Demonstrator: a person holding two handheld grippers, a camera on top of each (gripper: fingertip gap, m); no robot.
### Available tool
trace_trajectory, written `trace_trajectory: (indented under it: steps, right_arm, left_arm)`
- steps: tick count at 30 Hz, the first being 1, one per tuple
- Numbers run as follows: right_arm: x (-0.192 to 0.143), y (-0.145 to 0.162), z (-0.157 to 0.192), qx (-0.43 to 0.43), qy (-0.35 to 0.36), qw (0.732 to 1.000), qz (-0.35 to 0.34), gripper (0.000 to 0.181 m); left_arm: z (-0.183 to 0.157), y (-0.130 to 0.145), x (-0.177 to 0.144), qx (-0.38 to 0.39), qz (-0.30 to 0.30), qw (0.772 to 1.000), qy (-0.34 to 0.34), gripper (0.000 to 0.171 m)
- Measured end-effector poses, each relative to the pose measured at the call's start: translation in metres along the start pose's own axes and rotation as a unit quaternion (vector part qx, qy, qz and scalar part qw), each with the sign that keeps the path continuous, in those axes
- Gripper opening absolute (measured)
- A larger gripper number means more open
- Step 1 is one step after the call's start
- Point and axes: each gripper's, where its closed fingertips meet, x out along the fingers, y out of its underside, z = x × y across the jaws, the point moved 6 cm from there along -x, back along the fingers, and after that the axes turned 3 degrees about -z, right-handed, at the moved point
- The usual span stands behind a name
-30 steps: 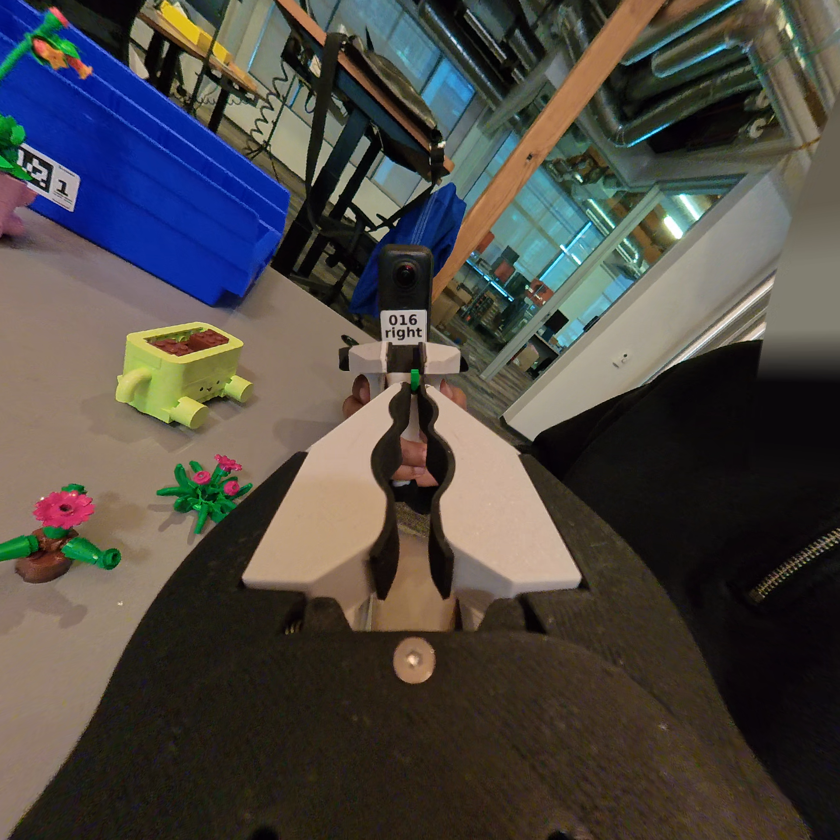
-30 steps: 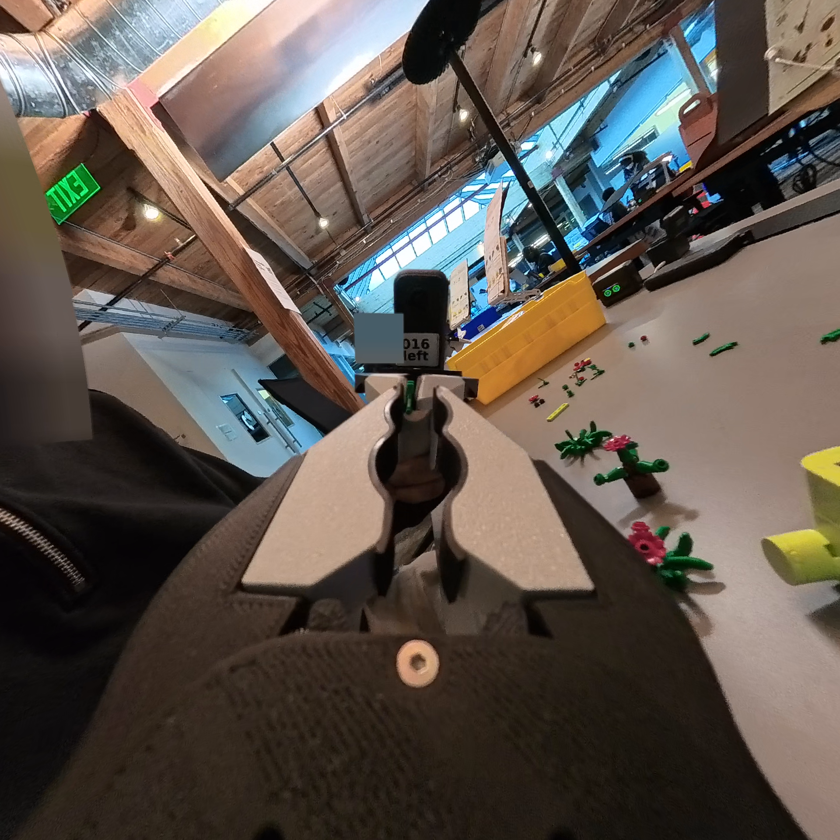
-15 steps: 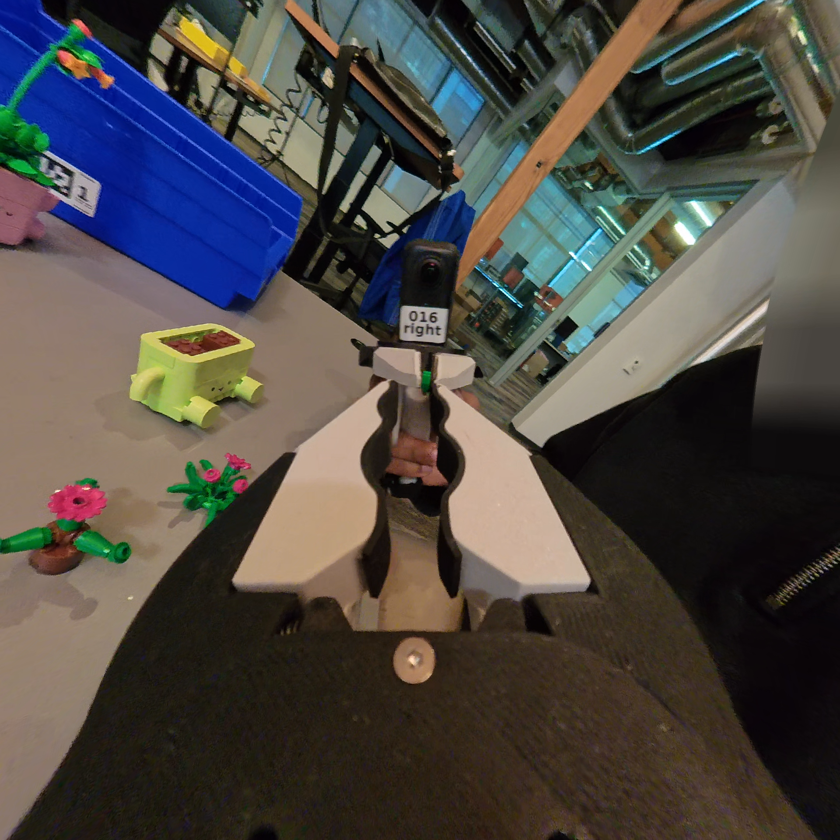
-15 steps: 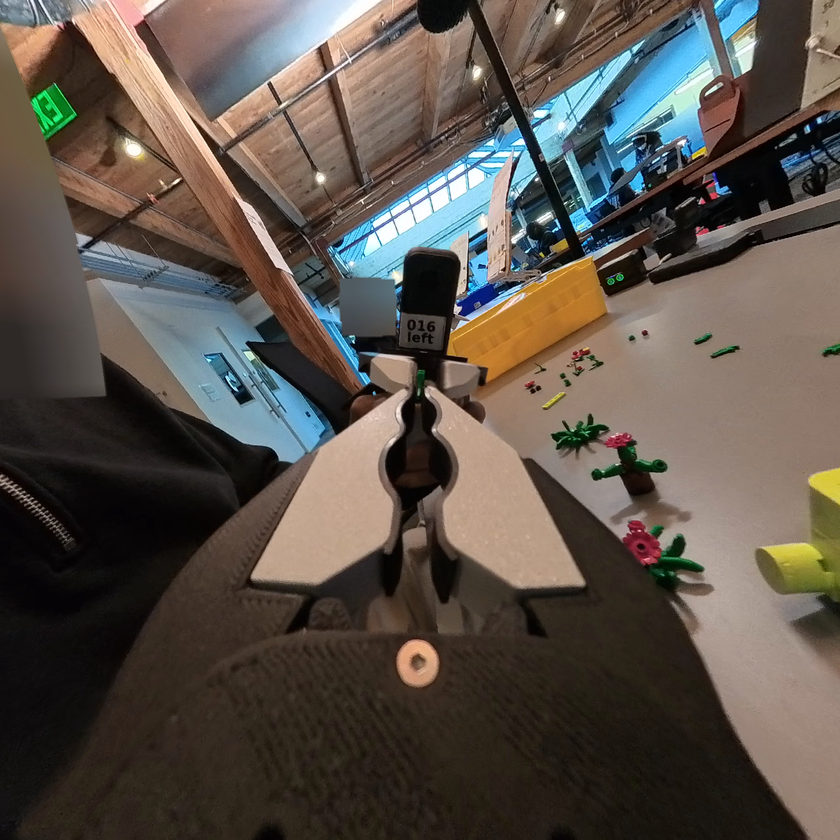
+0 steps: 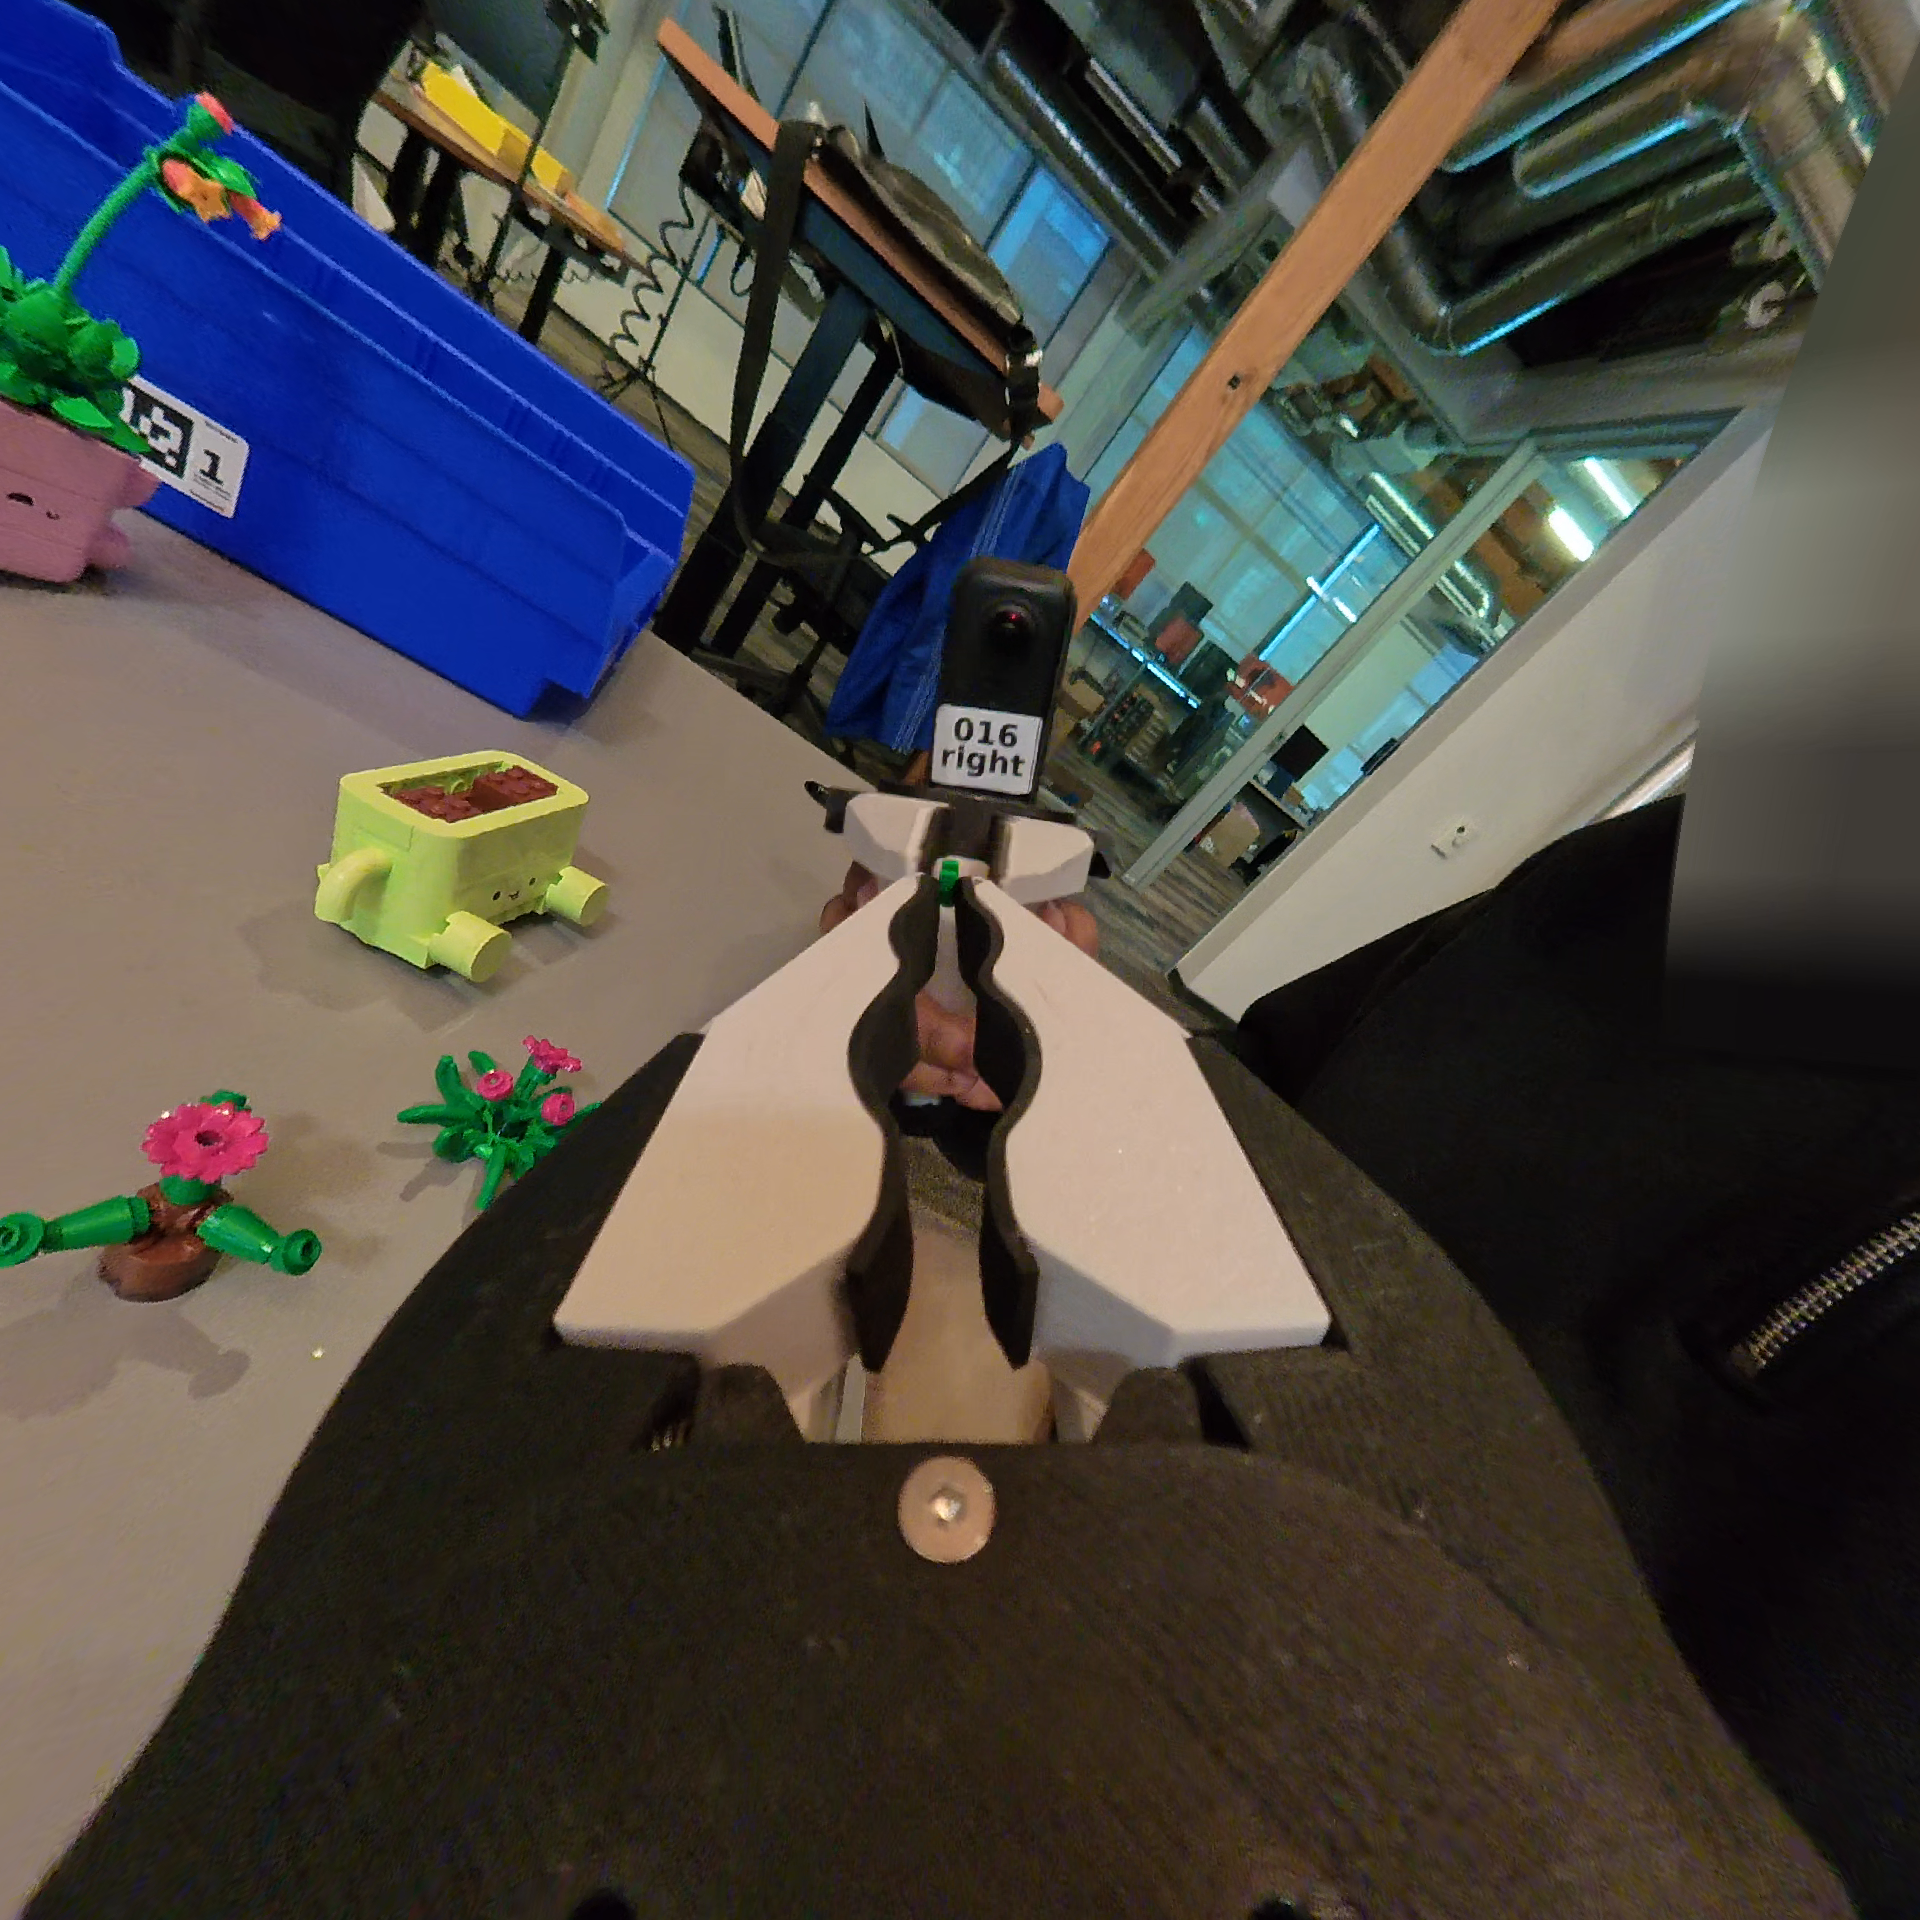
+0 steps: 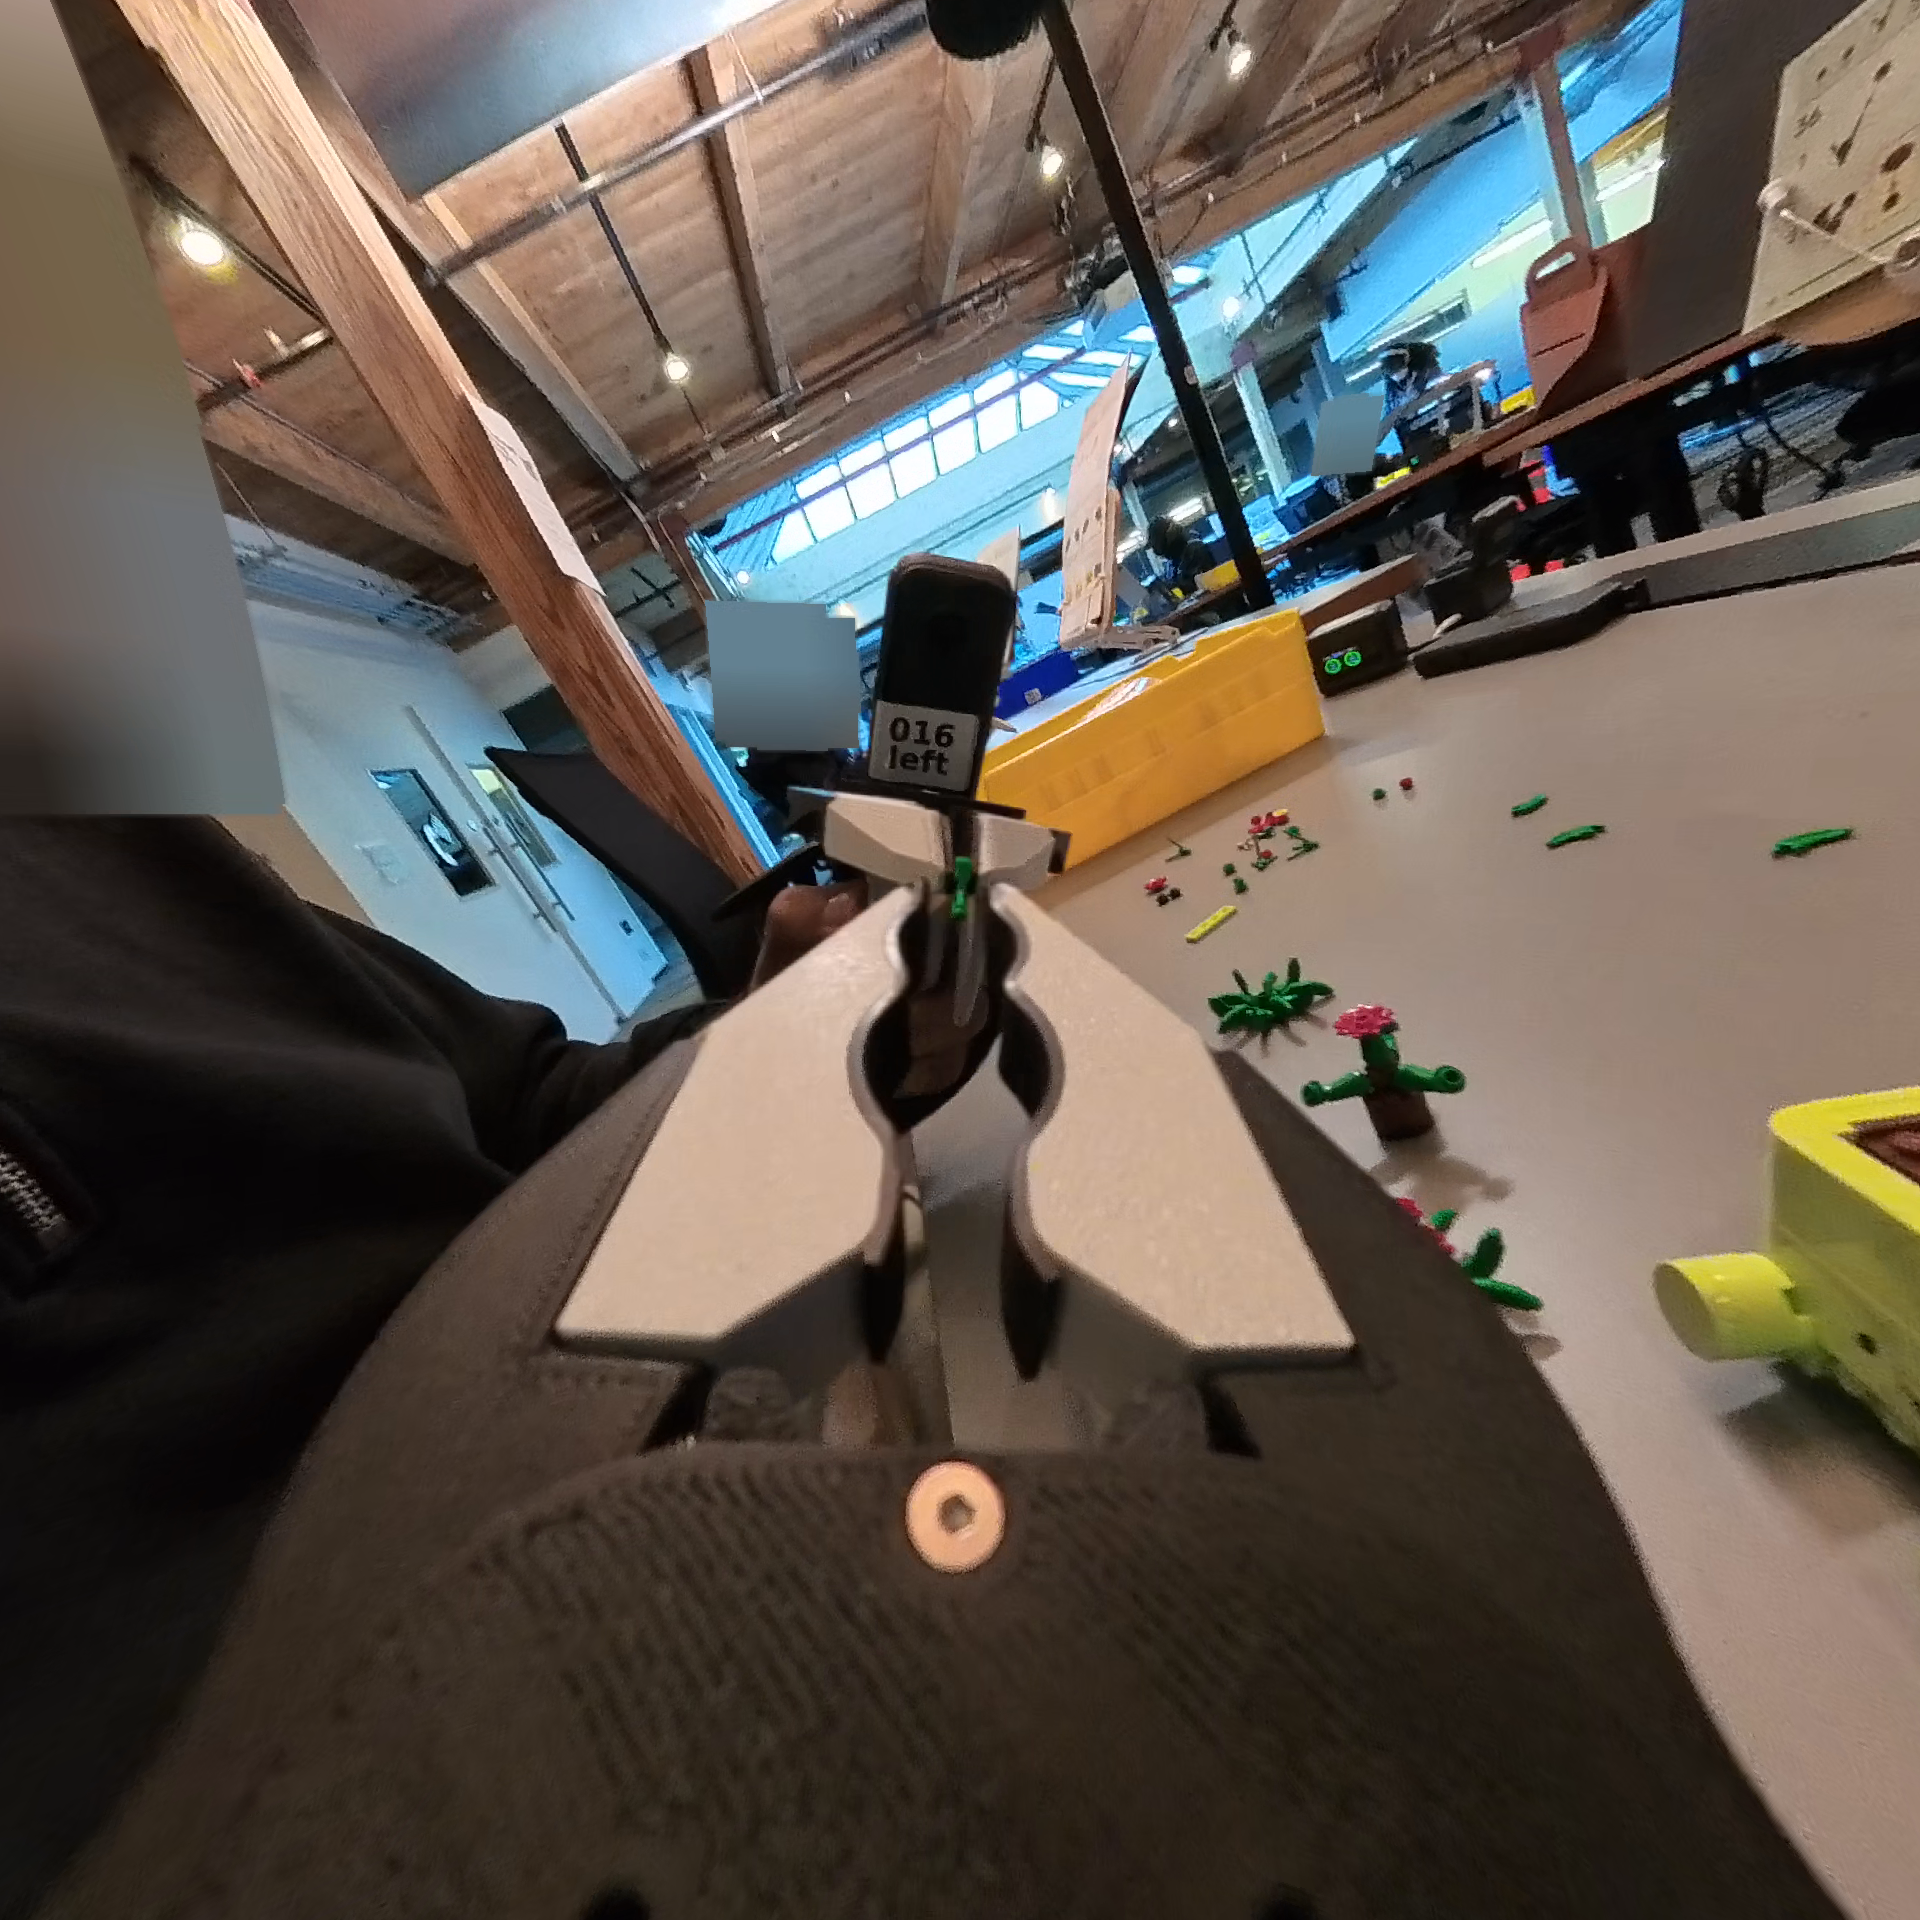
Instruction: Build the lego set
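Observation:
My left gripper (image 5: 948, 904) is shut on a small green lego piece (image 5: 945, 873), held in the air above the table's near edge. My right gripper (image 6: 958, 904) faces it tip to tip. Its jaws stand a little apart around the same green piece (image 6: 959, 883), and I cannot tell if they touch it. Each gripper shows end-on in the other's view, the right one (image 5: 966, 842) and the left one (image 6: 940, 847). A lime-green lego pot (image 5: 457, 862) with brown bricks inside stands on the grey table; it also shows in the right wrist view (image 6: 1839, 1278).
On the table lie a pink flower on a brown base (image 5: 187, 1195), a green sprig with pink blooms (image 5: 499, 1101), a green leaf piece (image 6: 1268, 997) and scattered small pieces (image 6: 1268, 842). A blue bin (image 5: 364, 447), a pink potted model (image 5: 52, 488) and a yellow bin (image 6: 1153, 738) stand farther off. The grippers are tip to tip, or close to it. The lime-green lego pot (image 5: 457, 862) is about 15 cm from both grippers' fingertips. It is also in sight in the right wrist view (image 6: 1798, 1197).
Both grippers have stayed tip to tip while tilting and shifting a little. The right gripper's jaws closed in half a second ago and now stand slightly wider.

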Motion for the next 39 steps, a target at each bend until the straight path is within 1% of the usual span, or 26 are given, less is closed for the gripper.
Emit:
trace_trajectory:
  steps: [1,3,5,8,13,15,17,19,21,22,25,27,29,31,33,35,39]
  right_arm:
    - [0.001,0.001,0.0,0.008,-0.006,1.0,0.001,0.014]
    - [0.002,0.003,0.0,0.019,-0.015,1.0,0.004,0.016]
    - [0.001,0.002,0.001,0.018,-0.015,1.0,-0.006,0.01]
    - [0.002,0.002,0.002,0.01,-0.015,1.0,0.001,0.001]
    - [0.002,0.003,0.004,-0.001,-0.01,1.0,0.012,0.0]
    - [0.002,0.003,0.005,-0.011,-0.002,1.0,0.023,0.0]
    - [0.001,0.002,0.005,-0.014,0.004,0.999,0.029,0.0]
    - [0.0,0.003,0.003,-0.019,0.017,0.999,0.047,0.0]
    - [0.002,0.009,0.0,-0.028,0.035,0.996,0.081,0.0]
    - [0.004,0.014,-0.002,-0.032,0.043,0.993,0.104,0.0]
    - [0.013,0.037,-0.005,-0.051,0.069,0.976,0.198,0.001]
    - [0.019,0.053,-0.004,-0.067,0.084,0.959,0.263,0.0]
    - [0.025,0.069,-0.001,-0.083,0.098,0.938,0.322,0.0]
    - [0.03,0.084,0.003,-0.103,0.119,0.918,0.363,0.001]
    - [0.033,0.096,0.004,-0.12,0.142,0.904,0.384,0.001]
    - [0.033,0.103,0.002,-0.129,0.164,0.896,0.392,0.001]
    - [0.031,0.103,-0.004,-0.144,0.194,0.887,0.393,0.0]
  left_arm:
    - [-0.001,0.0,0.0,0.0,-0.006,1.0,0.001,0.0]
    - [-0.002,0.001,0.001,-0.001,-0.008,1.0,0.003,0.0]
    - [-0.002,0.003,0.002,0.001,-0.005,1.0,0.002,0.0]
    - [-0.004,0.005,0.004,-0.001,-0.01,1.0,0.004,0.0]
    - [-0.004,0.007,0.003,-0.007,-0.01,1.0,0.01,0.0]
    - [-0.003,0.008,0.001,-0.001,0.002,1.0,0.003,0.001]
    - [0.001,0.006,-0.006,0.02,0.013,0.999,-0.031,0.016]
    - [0.007,0.002,-0.02,0.059,0.028,0.994,-0.084,0.02]
    - [0.015,0.005,-0.034,0.099,0.067,0.982,-0.147,0.026]
    - [0.018,0.009,-0.04,0.113,0.096,0.973,-0.174,0.028]
    - [0.025,0.031,-0.055,0.152,0.18,0.942,-0.239,0.024]
    - [0.025,0.045,-0.06,0.162,0.211,0.928,-0.26,0.021]
    - [0.029,0.059,-0.062,0.155,0.237,0.917,-0.281,0.019]
    - [0.032,0.069,-0.062,0.148,0.251,0.911,-0.292,0.018]
    - [0.033,0.073,-0.06,0.142,0.251,0.912,-0.292,0.018]
    - [0.031,0.075,-0.058,0.138,0.261,0.913,-0.281,0.02]
    - [0.026,0.08,-0.057,0.131,0.277,0.912,-0.271,0.019]
